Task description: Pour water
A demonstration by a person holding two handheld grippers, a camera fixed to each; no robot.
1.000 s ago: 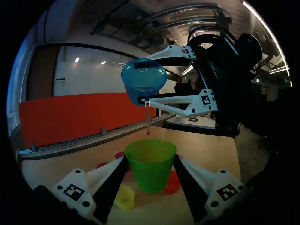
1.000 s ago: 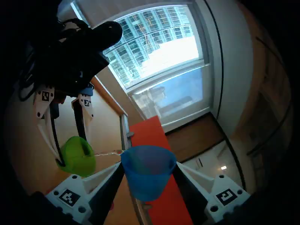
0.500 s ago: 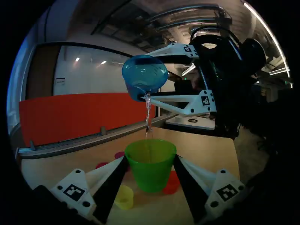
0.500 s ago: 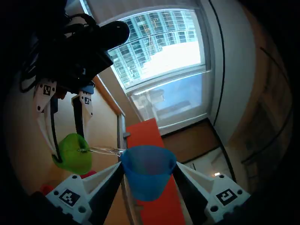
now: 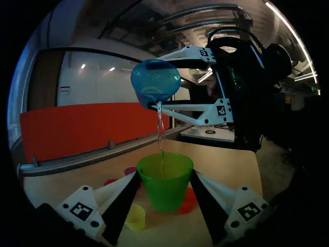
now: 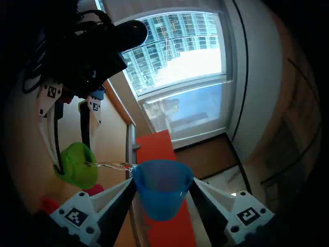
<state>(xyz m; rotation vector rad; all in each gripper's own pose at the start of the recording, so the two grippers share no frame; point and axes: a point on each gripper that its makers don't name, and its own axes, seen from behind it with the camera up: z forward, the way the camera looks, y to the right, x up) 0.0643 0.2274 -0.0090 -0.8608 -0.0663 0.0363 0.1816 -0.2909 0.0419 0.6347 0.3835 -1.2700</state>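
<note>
In the left gripper view, my left gripper (image 5: 164,187) is shut on an upright green cup (image 5: 165,181) held over the wooden table (image 5: 230,162). Above it, the right gripper (image 5: 158,84) is shut on a blue cup (image 5: 155,85) tipped on its side. A thin stream of water (image 5: 159,129) falls from the blue cup's rim into the green cup. In the right gripper view, my right gripper (image 6: 163,191) clamps the blue cup (image 6: 163,188). Water (image 6: 111,165) runs sideways from it to the green cup (image 6: 76,164), which sits between the left gripper's fingers (image 6: 51,136).
Small cups lie on the table below: a yellow one (image 5: 135,217), a red one (image 5: 188,200) and pink ones (image 5: 130,170). An orange wall panel (image 5: 78,125) and a rail run behind the table. A big window (image 6: 185,70) fills the far side of the right gripper view.
The blue cup has tipped a little further. The water has grown from a thin trickle into a steady stream reaching into the green cup. The green cup has stayed put.
</note>
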